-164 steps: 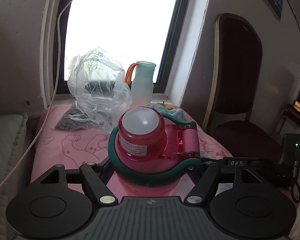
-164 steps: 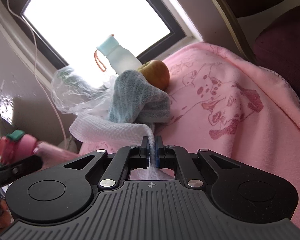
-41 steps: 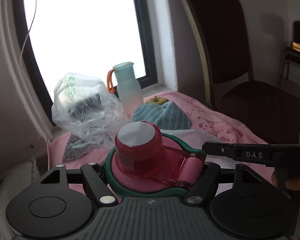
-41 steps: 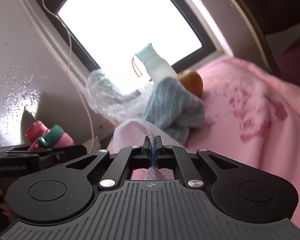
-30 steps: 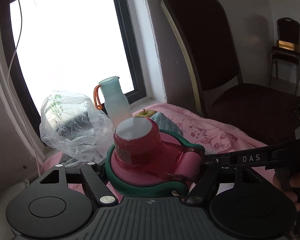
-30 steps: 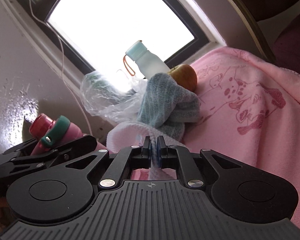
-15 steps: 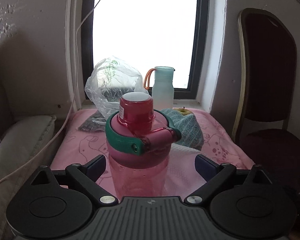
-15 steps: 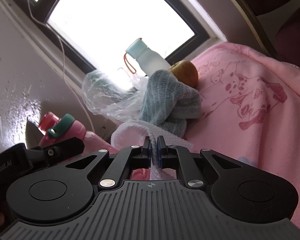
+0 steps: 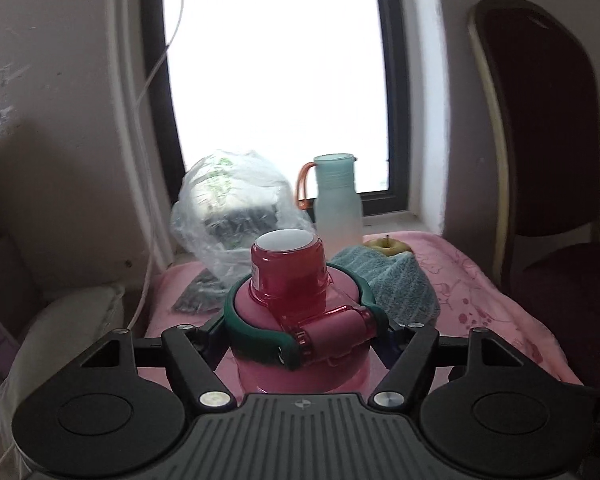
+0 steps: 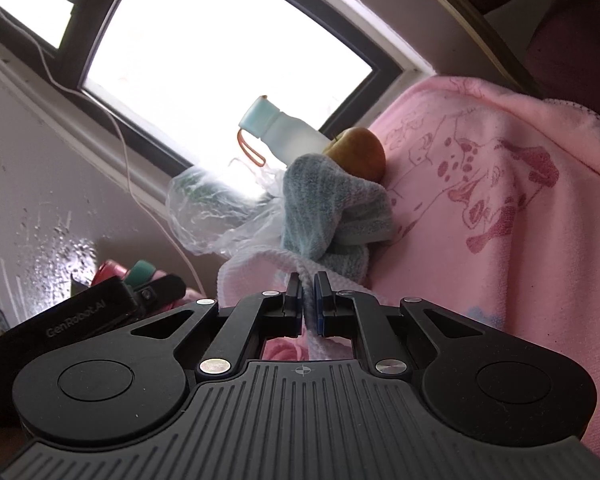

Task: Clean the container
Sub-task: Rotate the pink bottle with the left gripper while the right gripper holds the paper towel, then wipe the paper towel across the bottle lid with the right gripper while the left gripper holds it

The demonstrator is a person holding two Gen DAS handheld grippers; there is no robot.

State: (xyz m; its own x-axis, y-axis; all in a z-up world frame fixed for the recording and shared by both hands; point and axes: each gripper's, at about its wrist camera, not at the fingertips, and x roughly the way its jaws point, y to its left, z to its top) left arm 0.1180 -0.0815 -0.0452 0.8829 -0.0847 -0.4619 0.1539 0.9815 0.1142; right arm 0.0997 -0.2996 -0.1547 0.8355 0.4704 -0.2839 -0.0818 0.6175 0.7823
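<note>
Keep the left gripper (image 9: 300,340) clamped square on the pink bottle (image 9: 300,316) — one, upright in front of the window (image 9: 276,80). Bring the white cloth (image 10: 260,268), probably one, pinched in the nearly closed right gripper (image 10: 308,300), round its body. Below the window: one frosted bottle (image 9: 336,204), one apple (image 9: 388,246).

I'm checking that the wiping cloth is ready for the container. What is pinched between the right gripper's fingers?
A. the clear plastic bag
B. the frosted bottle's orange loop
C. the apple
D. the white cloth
D: in the right wrist view the right gripper has its pads pressed on a fold of the white cloth; the apple, the plastic bag and the frosted bottle lie farther off.
</note>
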